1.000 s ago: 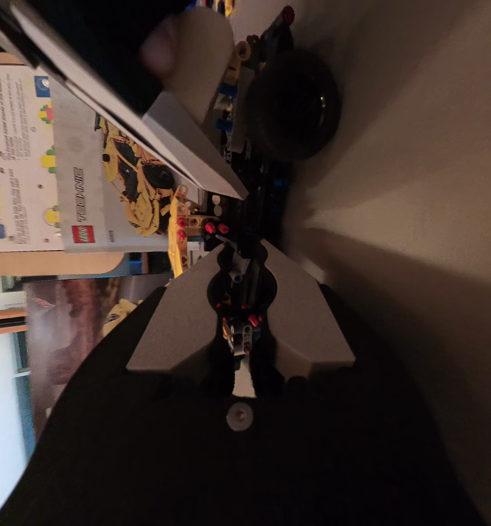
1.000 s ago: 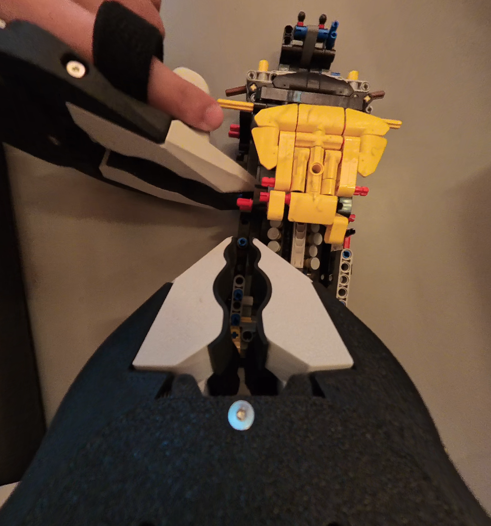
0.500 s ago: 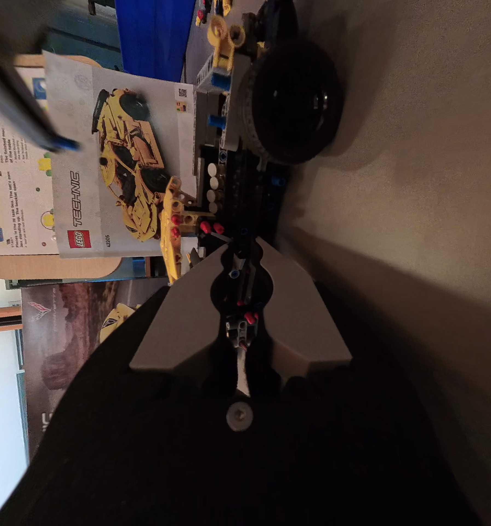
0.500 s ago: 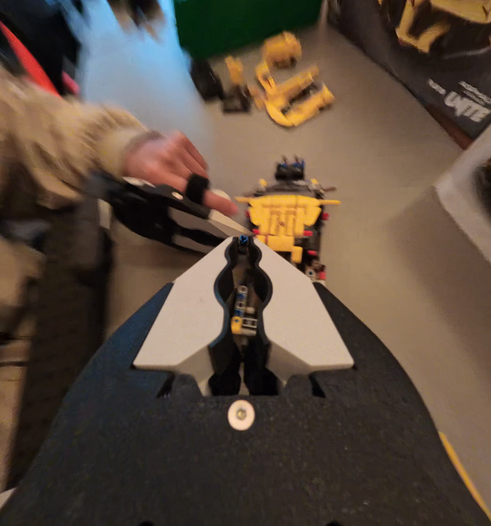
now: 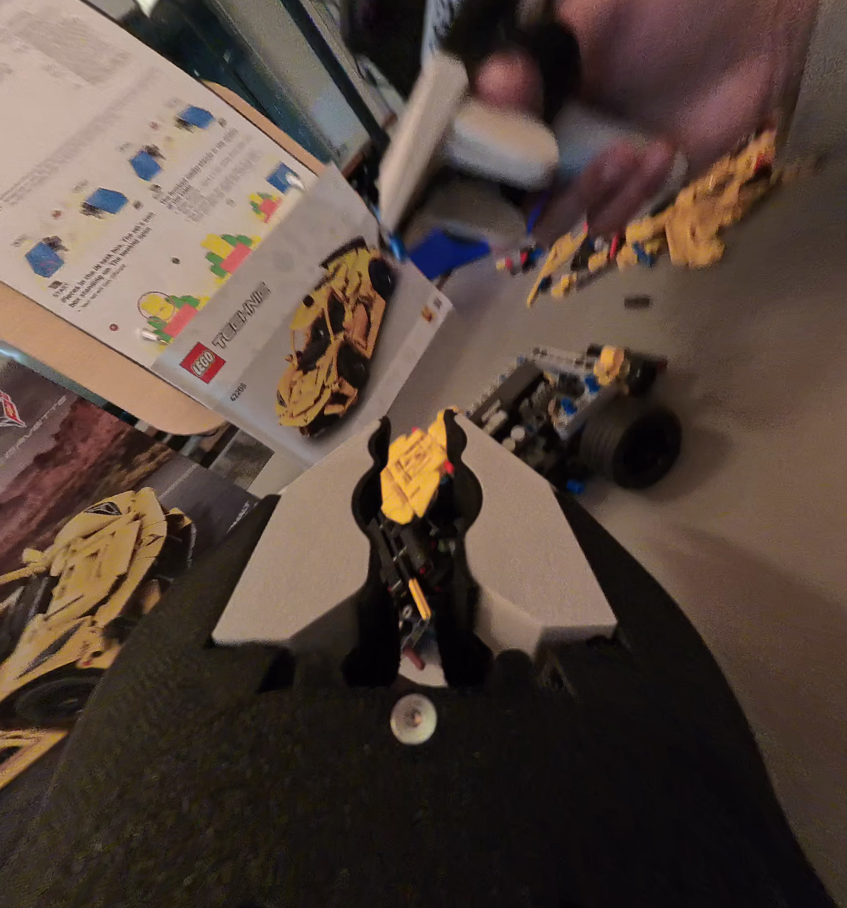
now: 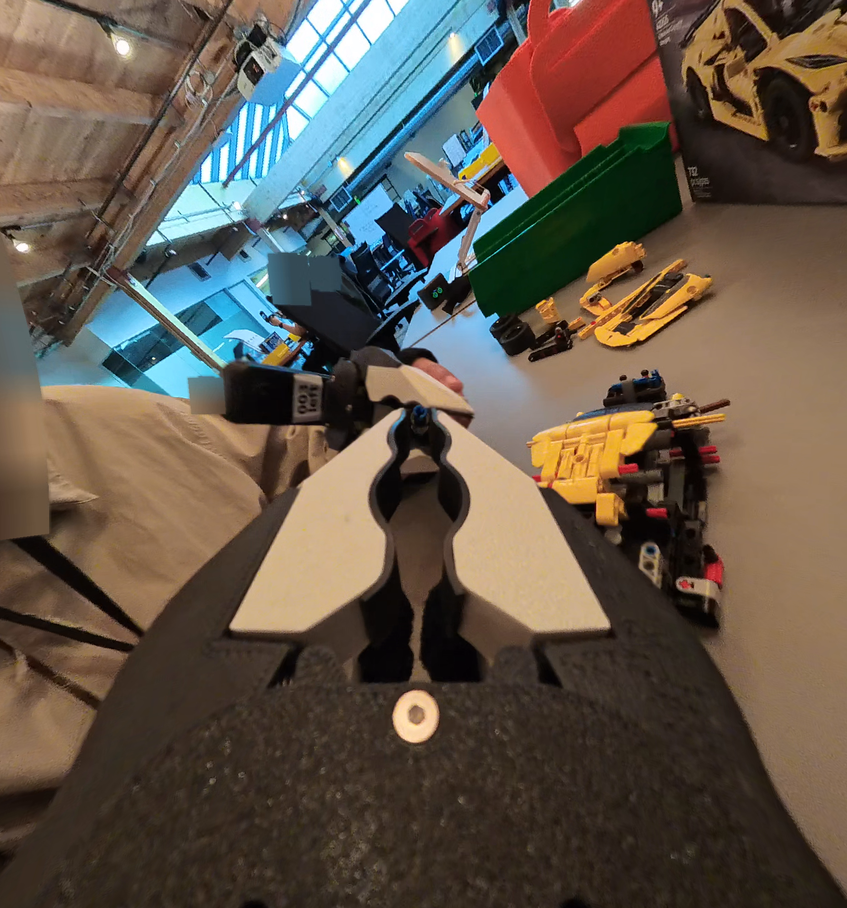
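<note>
A partly built yellow and black brick car model lies on the grey table. It has one black wheel. My right gripper is lifted to the left of the model and is shut on a small blue pin at its tips. It shows blurred in the left wrist view, with a hand on it. My left gripper hovers back from the model with a narrow gap between its jaws and holds nothing. The model shows through that gap. The left gripper also shows just beyond my right fingertips.
An instruction booklet and a printed sheet lie left of the model. A box with a yellow car picture and a green bin stand behind. Loose yellow panels and black wheels lie nearby. A beige sleeve is at the left. The gap from one gripper's tips to the other's is roughly 7 cm. Measured from the fingertips, the black wheel is 8 cm or so from the left gripper and 12 cm from the right.
Both grippers have come off the model and pulled back. The right one swung up and left with the blue pin at its tips. The model now lies free on the table.
</note>
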Motion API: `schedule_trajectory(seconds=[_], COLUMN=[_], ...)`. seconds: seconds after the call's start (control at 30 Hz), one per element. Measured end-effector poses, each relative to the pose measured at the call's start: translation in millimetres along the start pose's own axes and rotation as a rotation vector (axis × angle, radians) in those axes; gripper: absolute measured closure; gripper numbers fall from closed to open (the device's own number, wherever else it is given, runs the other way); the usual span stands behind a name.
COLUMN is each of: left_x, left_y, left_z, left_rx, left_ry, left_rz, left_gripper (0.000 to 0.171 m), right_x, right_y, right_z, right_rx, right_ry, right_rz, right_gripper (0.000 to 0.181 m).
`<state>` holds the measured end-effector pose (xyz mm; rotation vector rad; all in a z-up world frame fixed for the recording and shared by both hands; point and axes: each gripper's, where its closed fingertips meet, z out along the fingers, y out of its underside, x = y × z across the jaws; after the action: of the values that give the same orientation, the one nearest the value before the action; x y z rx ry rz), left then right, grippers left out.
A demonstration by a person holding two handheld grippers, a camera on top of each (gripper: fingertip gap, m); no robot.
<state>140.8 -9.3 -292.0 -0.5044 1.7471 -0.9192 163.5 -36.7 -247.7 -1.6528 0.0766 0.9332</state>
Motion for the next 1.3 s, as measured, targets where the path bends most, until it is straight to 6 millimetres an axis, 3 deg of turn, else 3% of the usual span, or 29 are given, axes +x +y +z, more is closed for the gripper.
schedule_trajectory(seconds=[0.13, 0.23, 0.3, 0.5, 0.7, 0.8, 1.0, 1.17, 1.3], left_x=[-6, -9, -10, -12, -10, -10, -16, -18, -18], left_y=[-19, -21, -21, -15, -13, -13, -9, -8, -9], left_z=[-6, -7, -9, -7, -8, -8, -5, -6, -7], left_rx=[0.084, 0.079, 0.085, 0.050, 0.039, 0.031, -0.057, -0.070, -0.085], left_ry=[-0.030, -0.045, -0.047, -0.023, -0.028, -0.059, -0.276, -0.289, -0.321], left_rz=[-0.073, -0.075, -0.087, -0.161, -0.096, -0.028, 0.294, 0.283, 0.391], left_gripper=[0.150, 0.151, 0.161, 0.168, 0.169, 0.168, 0.168, 0.167, 0.169], right_x=[-2, -4, -4, 1, 2, 1, 7, 9, 8], right_y=[7, 13, 16, 18, 21, 22, 21, 20, 20], right_z=[32, 47, 52, 53, 52, 52, 52, 55, 55], right_rx=[-0.008, -0.029, -0.043, -0.055, -0.079, -0.089, -0.108, -0.130, -0.127], right_ry=[-0.039, -0.040, -0.036, 0.017, 0.033, 0.025, 0.113, 0.187, 0.195], right_rz=[-0.006, -0.025, -0.034, -0.070, -0.068, -0.056, -0.096, -0.123, -0.096], right_gripper=[0.176, 0.176, 0.176, 0.176, 0.175, 0.176, 0.176, 0.176, 0.176])
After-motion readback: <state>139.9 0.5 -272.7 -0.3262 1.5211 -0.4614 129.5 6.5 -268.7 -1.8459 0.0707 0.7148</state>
